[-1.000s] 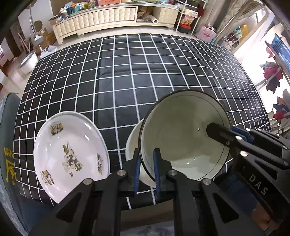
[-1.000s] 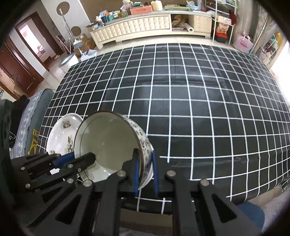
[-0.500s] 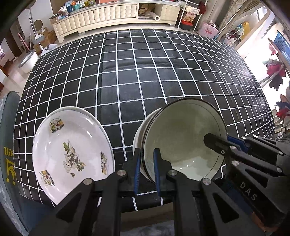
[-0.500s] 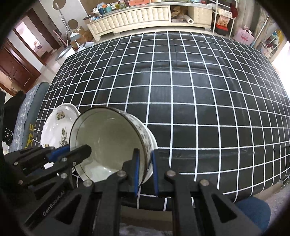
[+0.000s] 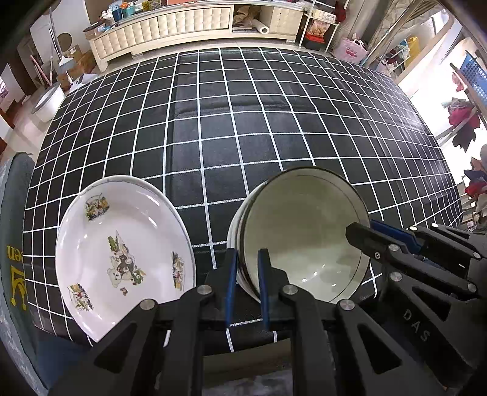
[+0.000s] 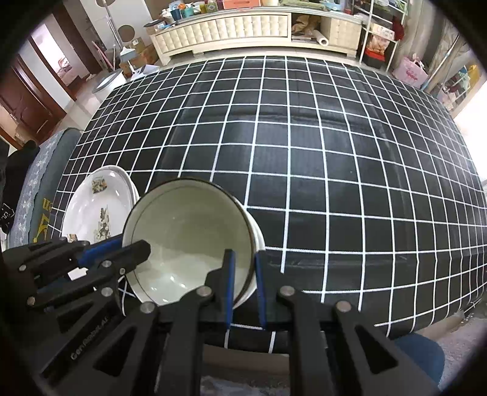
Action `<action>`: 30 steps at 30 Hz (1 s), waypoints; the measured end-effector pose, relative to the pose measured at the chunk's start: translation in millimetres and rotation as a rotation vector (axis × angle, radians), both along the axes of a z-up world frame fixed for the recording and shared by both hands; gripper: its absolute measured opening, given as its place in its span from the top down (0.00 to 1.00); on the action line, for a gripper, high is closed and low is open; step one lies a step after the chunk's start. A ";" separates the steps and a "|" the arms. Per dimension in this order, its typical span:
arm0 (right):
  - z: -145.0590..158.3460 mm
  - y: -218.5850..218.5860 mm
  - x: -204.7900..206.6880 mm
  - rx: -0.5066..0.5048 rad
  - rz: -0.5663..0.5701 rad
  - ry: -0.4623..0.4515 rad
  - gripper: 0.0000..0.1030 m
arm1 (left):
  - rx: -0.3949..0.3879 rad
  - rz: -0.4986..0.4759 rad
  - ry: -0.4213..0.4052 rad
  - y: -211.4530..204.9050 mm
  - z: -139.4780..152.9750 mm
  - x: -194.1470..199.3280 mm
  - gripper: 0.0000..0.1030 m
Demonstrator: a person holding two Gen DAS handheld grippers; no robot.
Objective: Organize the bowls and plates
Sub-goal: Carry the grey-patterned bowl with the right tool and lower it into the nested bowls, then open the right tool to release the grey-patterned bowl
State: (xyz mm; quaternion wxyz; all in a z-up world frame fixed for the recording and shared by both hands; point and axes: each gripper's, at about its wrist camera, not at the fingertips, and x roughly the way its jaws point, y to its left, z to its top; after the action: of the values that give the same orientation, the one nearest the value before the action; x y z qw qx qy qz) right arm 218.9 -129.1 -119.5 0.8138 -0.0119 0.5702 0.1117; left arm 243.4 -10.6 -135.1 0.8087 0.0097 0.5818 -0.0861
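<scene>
A cream bowl with a dark rim [image 5: 304, 237] [image 6: 188, 231] rests nested in a stack of white bowls [image 5: 236, 240] [image 6: 258, 240] near the table's front edge. My left gripper [image 5: 247, 256] [image 6: 131, 243] is shut on the bowl's left rim. On the opposite rim my right gripper [image 6: 243, 254] [image 5: 362, 228] is shut too. To the left lies a white plate with cartoon prints [image 5: 121, 252] [image 6: 97, 207], on top of at least one more plate.
A black cloth with a white grid [image 5: 243, 121] [image 6: 334, 152] covers the table, and its front edge runs just below the bowls. A grey cushioned seat [image 5: 15, 243] stands at the left. A cream cabinet [image 6: 228, 24] lines the far wall.
The bowl was tilted up above the stack. Both grippers have brought it down and levelled it, so it now sits inside the white bowls.
</scene>
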 end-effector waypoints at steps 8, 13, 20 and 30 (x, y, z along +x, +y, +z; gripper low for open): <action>5.3 2.3 -4.4 -0.011 -0.005 -0.028 0.84 | 0.000 -0.009 -0.019 -1.0 4.1 -4.0 0.88; 11.9 -1.2 -8.7 0.017 -0.007 -0.048 0.82 | -0.007 -0.016 -0.043 -3.1 13.3 -9.5 0.88; 29.7 -8.6 -22.9 0.075 -0.037 -0.115 0.48 | -0.022 -0.039 -0.108 -2.8 35.2 -24.6 0.75; 50.9 -19.1 -41.6 0.052 -0.091 -0.207 0.26 | -0.042 -0.046 -0.208 5.8 64.0 -47.7 0.40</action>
State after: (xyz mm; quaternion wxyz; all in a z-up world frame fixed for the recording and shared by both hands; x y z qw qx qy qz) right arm 177.3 -148.2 -68.6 0.8727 0.0239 0.4798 0.0875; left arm 195.7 -4.8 -71.1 0.8626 0.0150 0.4923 -0.1155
